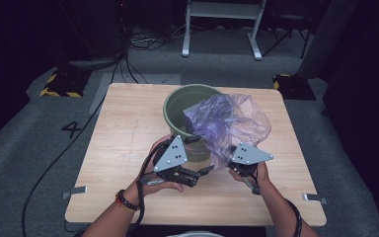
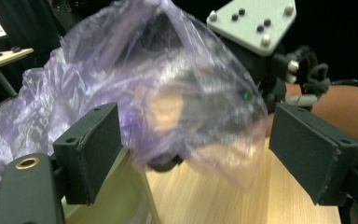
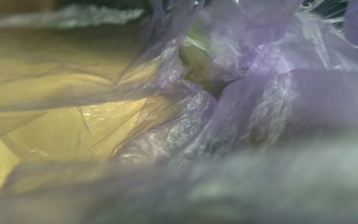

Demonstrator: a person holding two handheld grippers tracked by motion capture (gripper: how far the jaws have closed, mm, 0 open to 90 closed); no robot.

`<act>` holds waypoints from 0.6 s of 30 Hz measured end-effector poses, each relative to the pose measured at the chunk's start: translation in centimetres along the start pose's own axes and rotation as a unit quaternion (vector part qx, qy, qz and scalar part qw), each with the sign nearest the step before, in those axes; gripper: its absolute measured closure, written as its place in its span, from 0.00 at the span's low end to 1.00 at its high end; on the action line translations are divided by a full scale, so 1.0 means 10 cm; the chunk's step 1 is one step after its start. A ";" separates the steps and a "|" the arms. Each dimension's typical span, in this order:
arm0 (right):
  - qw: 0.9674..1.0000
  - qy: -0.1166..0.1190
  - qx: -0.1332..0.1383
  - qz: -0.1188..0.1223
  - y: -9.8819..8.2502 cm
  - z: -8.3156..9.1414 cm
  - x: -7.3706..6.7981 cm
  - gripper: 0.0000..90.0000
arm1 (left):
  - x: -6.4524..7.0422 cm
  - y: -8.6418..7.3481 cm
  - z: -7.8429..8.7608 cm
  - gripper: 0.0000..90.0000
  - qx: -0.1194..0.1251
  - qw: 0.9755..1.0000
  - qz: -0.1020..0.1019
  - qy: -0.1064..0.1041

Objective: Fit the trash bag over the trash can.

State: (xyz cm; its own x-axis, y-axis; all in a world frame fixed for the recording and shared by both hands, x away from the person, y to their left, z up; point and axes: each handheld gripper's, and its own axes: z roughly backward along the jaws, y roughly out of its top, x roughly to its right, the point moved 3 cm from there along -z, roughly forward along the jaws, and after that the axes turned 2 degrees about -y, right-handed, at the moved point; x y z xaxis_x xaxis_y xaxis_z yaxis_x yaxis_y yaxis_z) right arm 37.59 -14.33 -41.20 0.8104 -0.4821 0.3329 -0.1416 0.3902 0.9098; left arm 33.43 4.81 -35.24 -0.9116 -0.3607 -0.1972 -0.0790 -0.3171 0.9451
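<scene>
Left gripper just near side of green bin, jaws spread, pads clear of purple bag; bag draped over bin's right rim; right gripper beside bin, clenched on bag edge. Step judged: lining bin; next, regrasp free edge with left, stretch over rim.

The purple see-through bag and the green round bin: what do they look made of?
The purple see-through bag looks like thin plastic film: translucent, crinkled, glossy highlights. The green round bin seems to be moulded plastic, matte and smooth-walled, though the finish is hard to judge. The light wooden tabletop shows grain.
</scene>
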 end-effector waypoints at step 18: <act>1.000 0.016 -0.008 0.025 -0.04 -0.02 -0.09 0.88 | -0.15 -0.05 -0.17 1.00 -0.045 0.998 -0.033 0.005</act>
State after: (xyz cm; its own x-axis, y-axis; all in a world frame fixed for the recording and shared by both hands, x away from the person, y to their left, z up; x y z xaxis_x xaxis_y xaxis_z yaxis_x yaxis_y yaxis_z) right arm 37.07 -13.93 -41.92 0.8202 -0.4369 0.3692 -0.1733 0.4253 0.8883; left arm 35.50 4.06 -35.88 -0.9015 -0.3452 -0.2610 -0.1016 -0.4176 0.9030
